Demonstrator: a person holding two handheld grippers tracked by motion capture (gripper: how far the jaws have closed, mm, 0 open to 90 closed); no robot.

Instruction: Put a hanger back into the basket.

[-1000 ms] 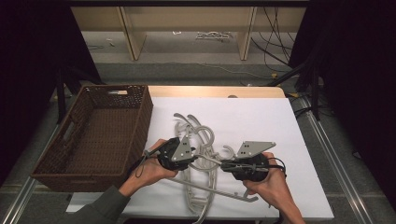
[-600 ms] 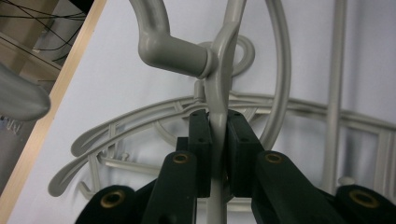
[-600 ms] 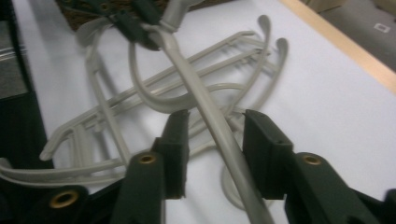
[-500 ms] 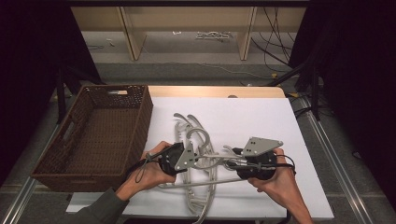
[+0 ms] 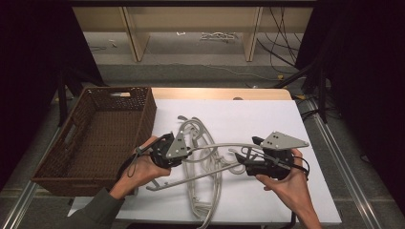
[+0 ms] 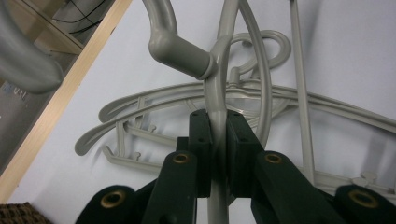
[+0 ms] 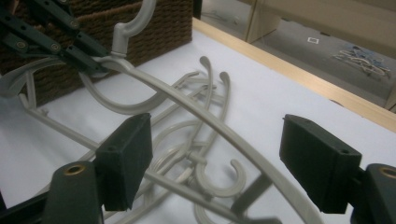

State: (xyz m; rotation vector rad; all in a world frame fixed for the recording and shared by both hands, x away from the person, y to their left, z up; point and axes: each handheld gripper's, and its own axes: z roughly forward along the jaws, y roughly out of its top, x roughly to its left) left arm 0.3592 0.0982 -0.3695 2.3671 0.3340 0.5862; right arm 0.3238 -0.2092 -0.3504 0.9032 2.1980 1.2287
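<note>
A grey plastic hanger [image 5: 224,145] hangs lifted between my two grippers, above a tangled pile of hangers [image 5: 206,177] on the white table sheet. My left gripper [image 5: 190,149] is shut on the held hanger [image 6: 215,88] just below its hook, its pads [image 6: 201,135] pressing the neck. My right gripper [image 7: 217,147] has just been opening. Its jaws stand wide apart, and the hanger's arm [image 7: 196,109] passes between them without touching the pads. In the high view that right gripper [image 5: 239,160] points left towards the pile.
A brown woven basket [image 5: 82,143] stands at the left of the table, close behind the left gripper [image 7: 86,56] in the right gripper view. The table's wooden far edge [image 5: 215,93] lies beyond the white sheet [image 5: 272,119]. Wooden shelves and cables sit on the floor behind.
The right gripper's jaws have opened and let go of the hanger's arm, and that hand has drawn right. The left gripper has lifted the hanger a little off the pile.
</note>
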